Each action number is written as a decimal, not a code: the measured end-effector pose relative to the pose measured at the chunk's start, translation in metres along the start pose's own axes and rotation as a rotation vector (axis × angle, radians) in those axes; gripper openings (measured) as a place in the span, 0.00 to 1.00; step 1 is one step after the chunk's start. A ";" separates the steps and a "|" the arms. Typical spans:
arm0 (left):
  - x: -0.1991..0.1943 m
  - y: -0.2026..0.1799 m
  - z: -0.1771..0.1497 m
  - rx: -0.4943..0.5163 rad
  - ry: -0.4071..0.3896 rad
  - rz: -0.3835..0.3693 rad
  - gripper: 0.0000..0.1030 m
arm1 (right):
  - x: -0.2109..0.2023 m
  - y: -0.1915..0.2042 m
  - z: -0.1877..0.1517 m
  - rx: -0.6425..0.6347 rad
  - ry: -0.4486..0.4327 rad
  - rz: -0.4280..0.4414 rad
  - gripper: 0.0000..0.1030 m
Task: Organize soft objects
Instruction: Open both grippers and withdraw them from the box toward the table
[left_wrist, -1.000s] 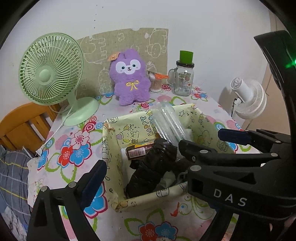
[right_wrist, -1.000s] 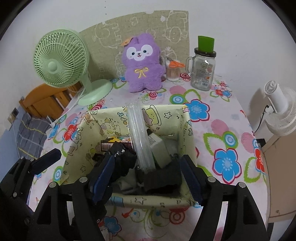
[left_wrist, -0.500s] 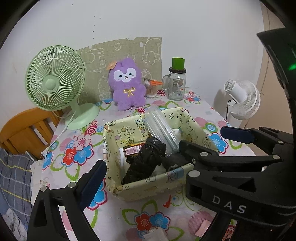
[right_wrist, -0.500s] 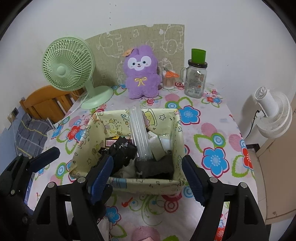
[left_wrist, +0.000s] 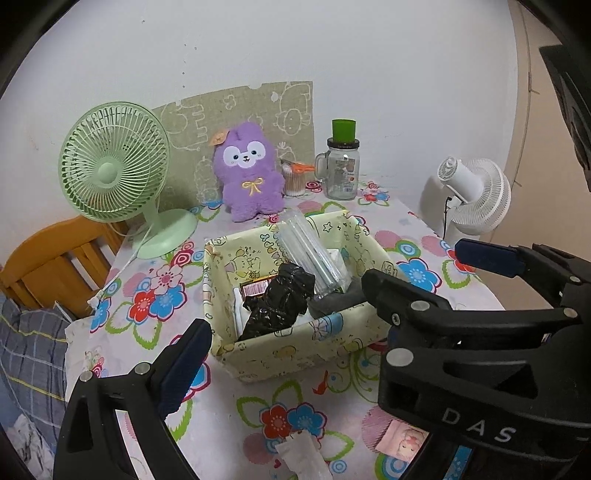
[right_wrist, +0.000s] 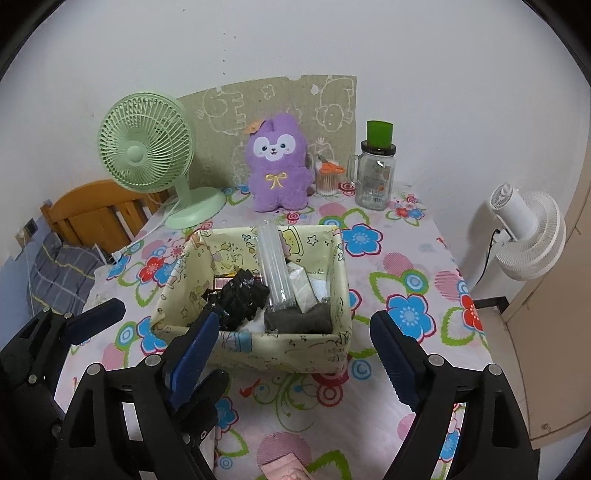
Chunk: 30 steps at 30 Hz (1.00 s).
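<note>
A pale yellow patterned fabric basket (right_wrist: 280, 349) sits mid-table. It holds a crumpled black bag (right_wrist: 240, 299), a dark grey soft cloth (right_wrist: 299, 321) at its front right corner, a clear tube bundle (right_wrist: 275, 269) and a white packet (right_wrist: 301, 284). A purple plush toy (right_wrist: 277, 170) sits upright against the back wall. My right gripper (right_wrist: 293, 319) hovers in front of the basket. Its jaws are opening, with nothing between the pads. My left gripper (left_wrist: 295, 343) hovers at the basket's front left, open and empty, its right finger hidden behind the right gripper (left_wrist: 415, 264).
A green desk fan (right_wrist: 147, 155) stands back left. A glass jar with a green lid (right_wrist: 375, 177) and a cotton-swab cup (right_wrist: 327, 177) stand back right. A white fan (right_wrist: 528, 236) is off the table's right edge. Small packets (left_wrist: 303, 458) lie near the front edge, a wooden chair (right_wrist: 92, 214) at left.
Both grippers have drawn back and up from the basket. The right jaws have spread wider and left the dark grey cloth lying in the basket's front corner.
</note>
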<state>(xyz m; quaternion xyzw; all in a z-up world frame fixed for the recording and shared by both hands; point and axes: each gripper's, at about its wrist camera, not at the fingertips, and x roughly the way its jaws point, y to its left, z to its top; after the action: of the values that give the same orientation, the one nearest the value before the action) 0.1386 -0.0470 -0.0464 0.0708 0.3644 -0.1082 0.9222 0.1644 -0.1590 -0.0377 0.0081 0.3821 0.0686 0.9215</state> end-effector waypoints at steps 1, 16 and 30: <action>-0.003 0.000 -0.001 0.001 -0.003 0.000 0.94 | -0.003 0.001 -0.001 -0.004 -0.004 -0.002 0.84; -0.030 -0.007 -0.017 0.002 -0.031 -0.004 0.95 | -0.040 0.010 -0.020 -0.041 -0.066 -0.021 0.91; -0.044 -0.012 -0.036 -0.002 -0.030 -0.015 0.95 | -0.059 0.012 -0.041 -0.050 -0.091 -0.008 0.92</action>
<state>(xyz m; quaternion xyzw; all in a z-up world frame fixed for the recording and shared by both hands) 0.0808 -0.0448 -0.0425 0.0655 0.3513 -0.1159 0.9268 0.0930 -0.1561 -0.0239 -0.0133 0.3380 0.0738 0.9382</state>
